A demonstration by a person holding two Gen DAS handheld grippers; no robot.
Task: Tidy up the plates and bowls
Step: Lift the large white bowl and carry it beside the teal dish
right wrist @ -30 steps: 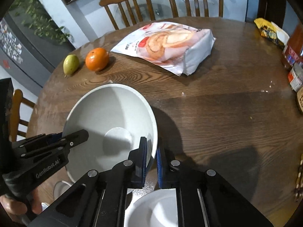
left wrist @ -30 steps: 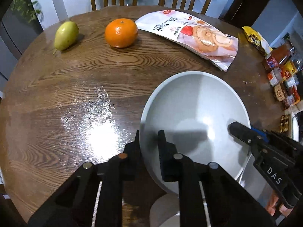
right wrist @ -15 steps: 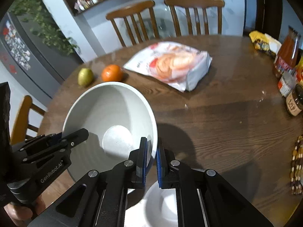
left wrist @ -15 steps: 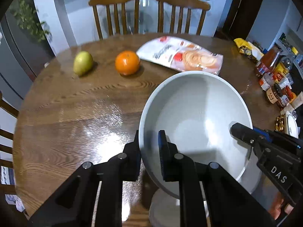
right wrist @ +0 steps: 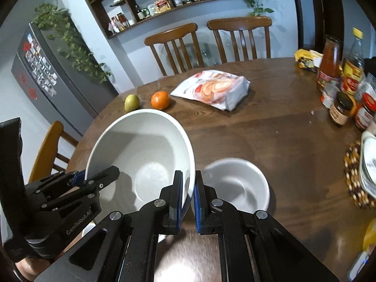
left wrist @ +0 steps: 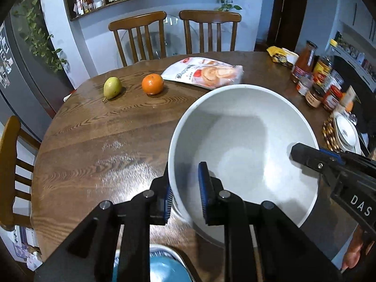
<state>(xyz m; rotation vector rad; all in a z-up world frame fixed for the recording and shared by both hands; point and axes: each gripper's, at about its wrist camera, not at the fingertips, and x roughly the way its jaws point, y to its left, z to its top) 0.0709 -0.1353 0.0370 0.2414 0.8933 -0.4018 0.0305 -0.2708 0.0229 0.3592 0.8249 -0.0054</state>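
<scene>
A large white bowl is held in the air above the round wooden table, also seen in the right wrist view. My left gripper is shut on its left rim. My right gripper is shut on its right rim. A smaller white bowl sits on the table below and to the right of the large bowl. A plate rests on a beaded mat at the table's right edge.
A pear, an orange and a snack bag lie at the far side. Jars and bottles crowd the right edge. Chairs stand behind and left. A blue-and-white object lies below my left gripper.
Both grippers have lifted the large bowl higher off the table. The smaller bowl beneath it has come into fuller view in the right wrist view.
</scene>
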